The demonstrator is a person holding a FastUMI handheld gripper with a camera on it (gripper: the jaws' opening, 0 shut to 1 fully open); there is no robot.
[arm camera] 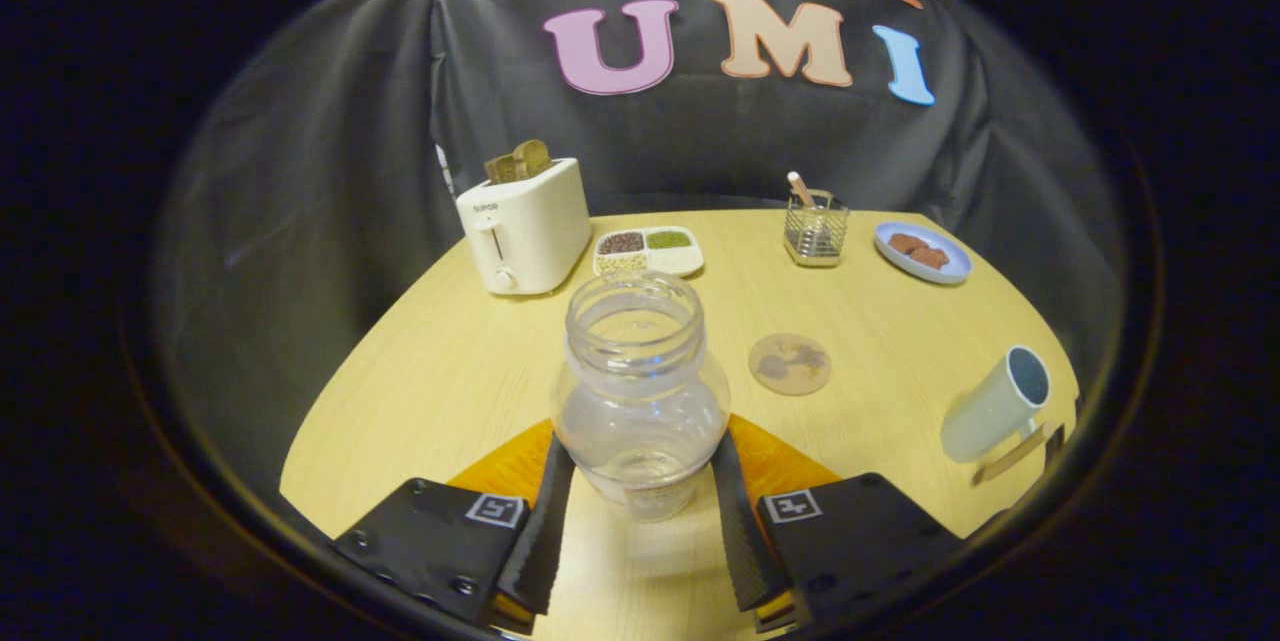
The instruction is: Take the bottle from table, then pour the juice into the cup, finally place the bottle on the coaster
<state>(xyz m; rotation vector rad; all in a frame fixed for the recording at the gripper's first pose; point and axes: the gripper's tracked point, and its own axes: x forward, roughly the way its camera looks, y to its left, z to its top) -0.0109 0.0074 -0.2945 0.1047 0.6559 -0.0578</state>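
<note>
A clear, uncapped plastic bottle [635, 361] stands upright between my fingers, and both pads press against its lower sides. My gripper [640, 441] is shut on it. I cannot tell whether its base rests on the wooden table [430, 391]. A round cork coaster [790, 363] lies on the table just beyond the bottle and to its right. Further right, close to the table's edge, is a pale cup [995, 406] with a dark inside. It sits on a small wooden piece [1010, 456].
At the back of the table stand a white toaster [525, 226] holding bread, a divided dish of grains [648, 251], a wire holder [815, 229] and a blue plate of cookies [922, 253]. The black cloth wall closes in behind.
</note>
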